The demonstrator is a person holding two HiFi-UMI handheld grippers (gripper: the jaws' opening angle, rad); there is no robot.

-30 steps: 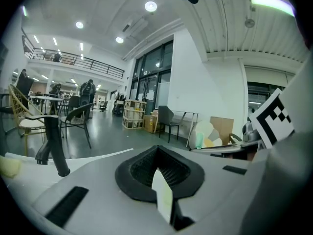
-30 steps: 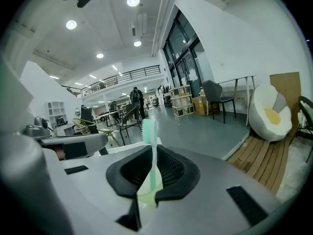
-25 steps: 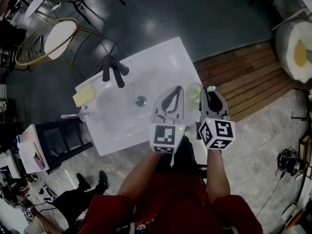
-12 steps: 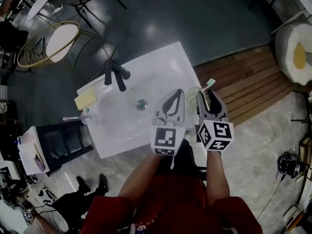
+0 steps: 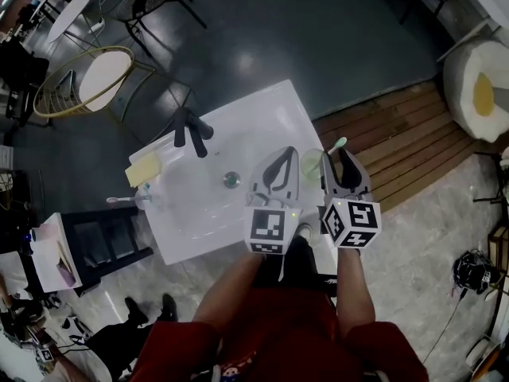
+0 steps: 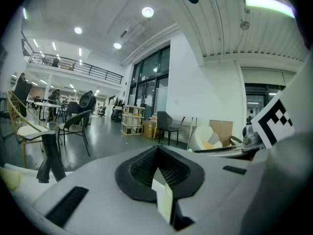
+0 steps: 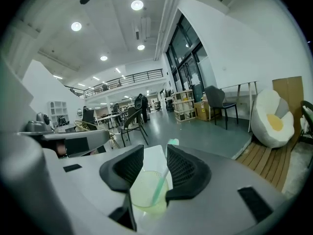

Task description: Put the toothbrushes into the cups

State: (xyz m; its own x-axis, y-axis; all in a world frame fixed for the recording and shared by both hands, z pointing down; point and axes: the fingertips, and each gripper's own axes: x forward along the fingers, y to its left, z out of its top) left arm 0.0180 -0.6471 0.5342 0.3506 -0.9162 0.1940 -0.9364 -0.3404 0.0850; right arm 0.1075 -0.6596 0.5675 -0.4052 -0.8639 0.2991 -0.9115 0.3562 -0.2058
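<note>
Ceiling lights (image 6: 147, 12) glare; fisheye edges darken and warp.

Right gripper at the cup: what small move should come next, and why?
Probably draw the right gripper straight back from the cup, taking care not to knock it. Its jaws have just been opening and stand apart. The green toothbrush leans in the cup with its stem between them, unpressed. A second toothbrush lies at the left edge of the sink.

Overhead plus two low; cup (image 5: 314, 164) shared
</note>
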